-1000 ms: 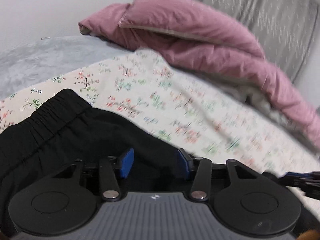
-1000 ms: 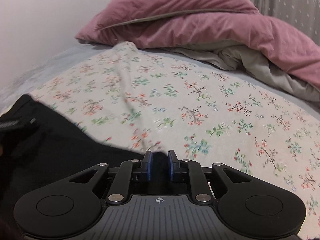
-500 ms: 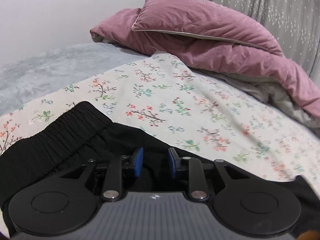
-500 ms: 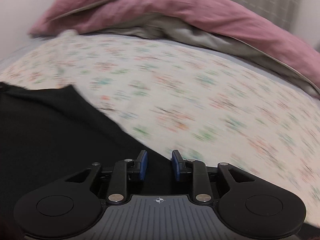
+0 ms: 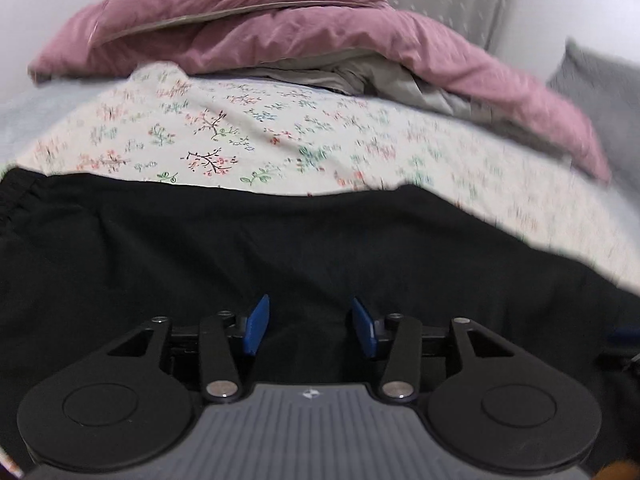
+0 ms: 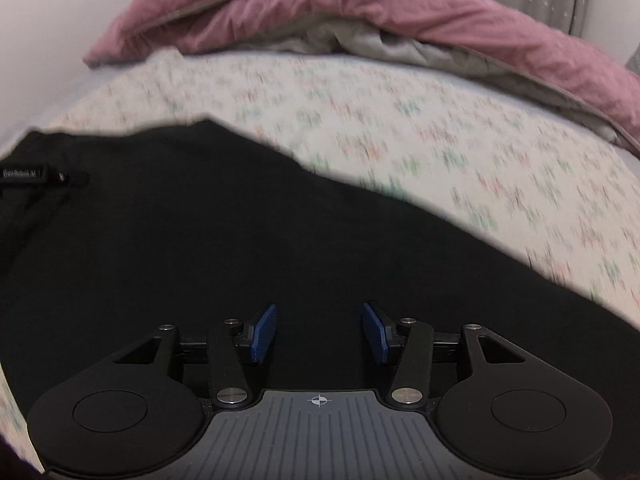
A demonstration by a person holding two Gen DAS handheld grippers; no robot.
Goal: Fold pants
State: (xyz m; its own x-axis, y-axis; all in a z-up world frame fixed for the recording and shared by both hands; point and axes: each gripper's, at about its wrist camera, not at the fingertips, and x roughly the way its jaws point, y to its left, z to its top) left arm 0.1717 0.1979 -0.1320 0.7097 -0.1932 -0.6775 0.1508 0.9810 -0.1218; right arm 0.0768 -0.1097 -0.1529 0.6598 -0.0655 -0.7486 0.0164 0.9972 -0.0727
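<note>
Floral sheet (image 5: 248, 128) carries the pants (image 5: 200, 248), lying flat. Left gripper (image 5: 310, 326) and right gripper (image 6: 320, 332) have just been opening; both stand spread, pinching nothing. Further folds likely remain.

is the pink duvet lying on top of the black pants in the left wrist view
No, the crumpled pink duvet sits at the far end of the floral bed sheet, apart from the black fabric pants.
</note>
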